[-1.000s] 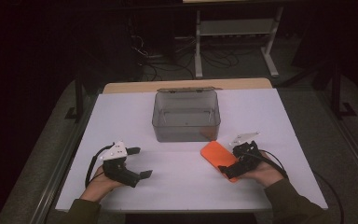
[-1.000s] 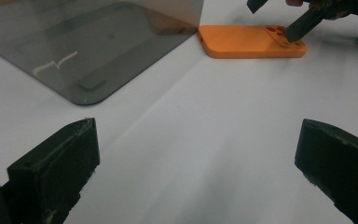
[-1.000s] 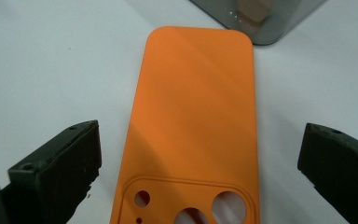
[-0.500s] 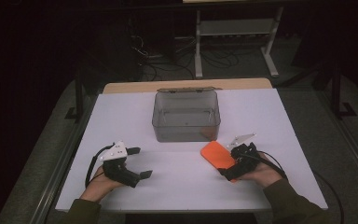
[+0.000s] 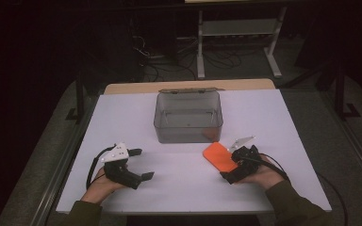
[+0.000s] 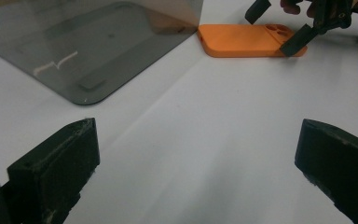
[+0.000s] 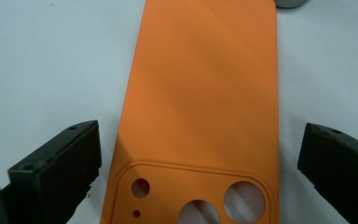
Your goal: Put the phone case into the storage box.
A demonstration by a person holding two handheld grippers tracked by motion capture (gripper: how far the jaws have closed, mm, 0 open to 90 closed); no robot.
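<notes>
An orange phone case (image 5: pixel 217 157) lies flat on the white table (image 5: pixel 283 122), back side up, with its camera cut-outs toward my right gripper (image 5: pixel 231 165). That gripper is open, its jaws standing either side of the case's camera end (image 7: pixel 200 93) without gripping it. The left gripper view shows the same case (image 6: pixel 242 39) with the right gripper (image 6: pixel 276 25) straddling its far end. My left gripper (image 5: pixel 141 164) rests at the table's front left, open with nothing between its jaws (image 6: pixel 193 182). A clear grey plastic box (image 5: pixel 188 117) stands mid-table, just behind the case.
The box's near corner (image 6: pixel 88 46) sits ahead and left of my left gripper. White tabletop stretches between the two grippers. Beyond the table's far edge, a metal shelf stand (image 5: pixel 238 28) and cables lie on the dark floor.
My right gripper has edged slightly left over the case's camera end. The left gripper, the case and the box have not moved.
</notes>
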